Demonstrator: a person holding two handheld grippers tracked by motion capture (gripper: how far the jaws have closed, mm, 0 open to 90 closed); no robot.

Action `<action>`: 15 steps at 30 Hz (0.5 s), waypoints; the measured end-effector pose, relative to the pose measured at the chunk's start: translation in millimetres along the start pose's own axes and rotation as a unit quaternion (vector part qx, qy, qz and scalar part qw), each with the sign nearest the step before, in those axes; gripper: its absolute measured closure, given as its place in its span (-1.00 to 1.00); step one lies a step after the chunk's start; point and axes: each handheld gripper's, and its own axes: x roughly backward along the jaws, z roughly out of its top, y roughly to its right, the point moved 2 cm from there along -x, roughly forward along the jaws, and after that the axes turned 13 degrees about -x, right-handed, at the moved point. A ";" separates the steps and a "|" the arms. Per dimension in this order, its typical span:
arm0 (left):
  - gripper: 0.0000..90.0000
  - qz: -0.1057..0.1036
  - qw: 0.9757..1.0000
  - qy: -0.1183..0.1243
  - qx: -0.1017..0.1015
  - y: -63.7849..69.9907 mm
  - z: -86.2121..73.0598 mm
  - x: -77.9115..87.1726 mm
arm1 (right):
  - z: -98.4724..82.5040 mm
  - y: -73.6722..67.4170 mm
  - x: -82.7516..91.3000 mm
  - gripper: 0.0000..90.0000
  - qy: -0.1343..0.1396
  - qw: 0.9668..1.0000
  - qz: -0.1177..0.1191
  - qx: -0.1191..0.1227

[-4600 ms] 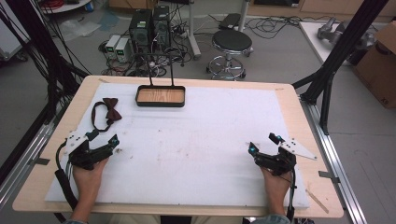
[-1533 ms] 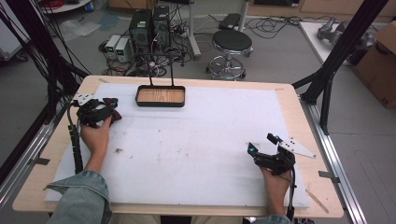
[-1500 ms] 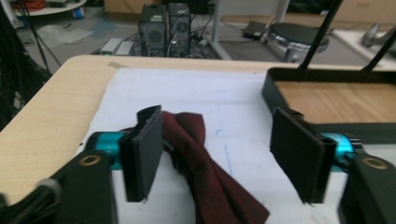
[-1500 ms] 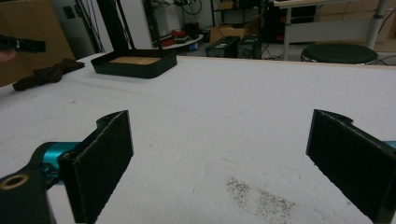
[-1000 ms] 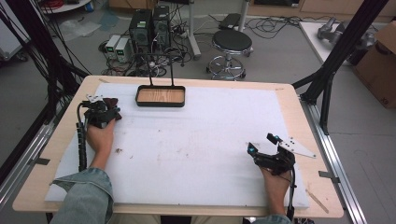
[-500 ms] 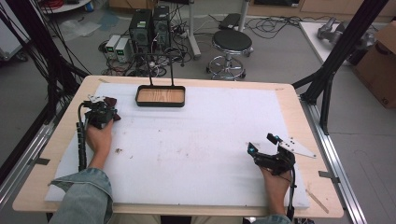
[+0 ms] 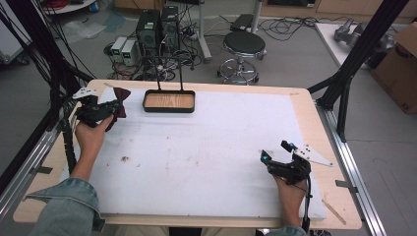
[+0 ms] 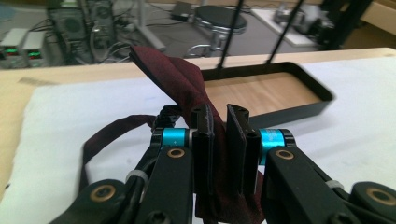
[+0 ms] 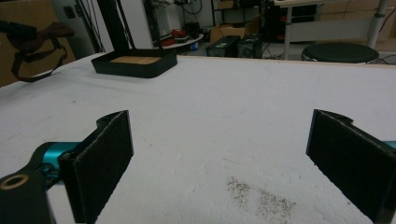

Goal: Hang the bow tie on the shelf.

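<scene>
A dark red bow tie [image 7: 119,96] with a thin strap hangs at the far left of the table, lifted off the white mat. My left gripper [image 7: 115,107] is shut on it. In the left gripper view the jaws [image 8: 219,112] pinch the fabric, and one wing of the bow tie [image 8: 173,79] sticks up past them. A black tray [image 7: 168,109] with a wooden floor sits just to the right of it, empty. My right gripper [image 7: 276,151] rests at the near right, open, with bare mat between its pads [image 9: 100,163].
A white foam mat [image 7: 206,147] covers most of the wooden table, with a few dark crumbs on it. Black frame posts stand at both sides. Behind the far edge are a stool [image 7: 244,44], computers [image 7: 157,24] and cables; a cardboard box [image 7: 401,64] stands at the right.
My left gripper went from the near left to the bow tie at the far left, closed on it and raised it off the mat. The right gripper has stayed where it was.
</scene>
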 end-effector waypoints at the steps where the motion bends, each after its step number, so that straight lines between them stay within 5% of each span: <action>1: 0.79 -0.008 1.000 0.005 -0.005 1.7 4.6 2.3 | -0.1 0.1 -0.1 -0.86 0.000 1.000 0.000 0.001; 15: 0.80 -0.078 0.995 0.049 -0.029 17.1 45.5 10.4 | 0.0 0.1 0.0 -0.86 0.000 1.000 0.001 0.000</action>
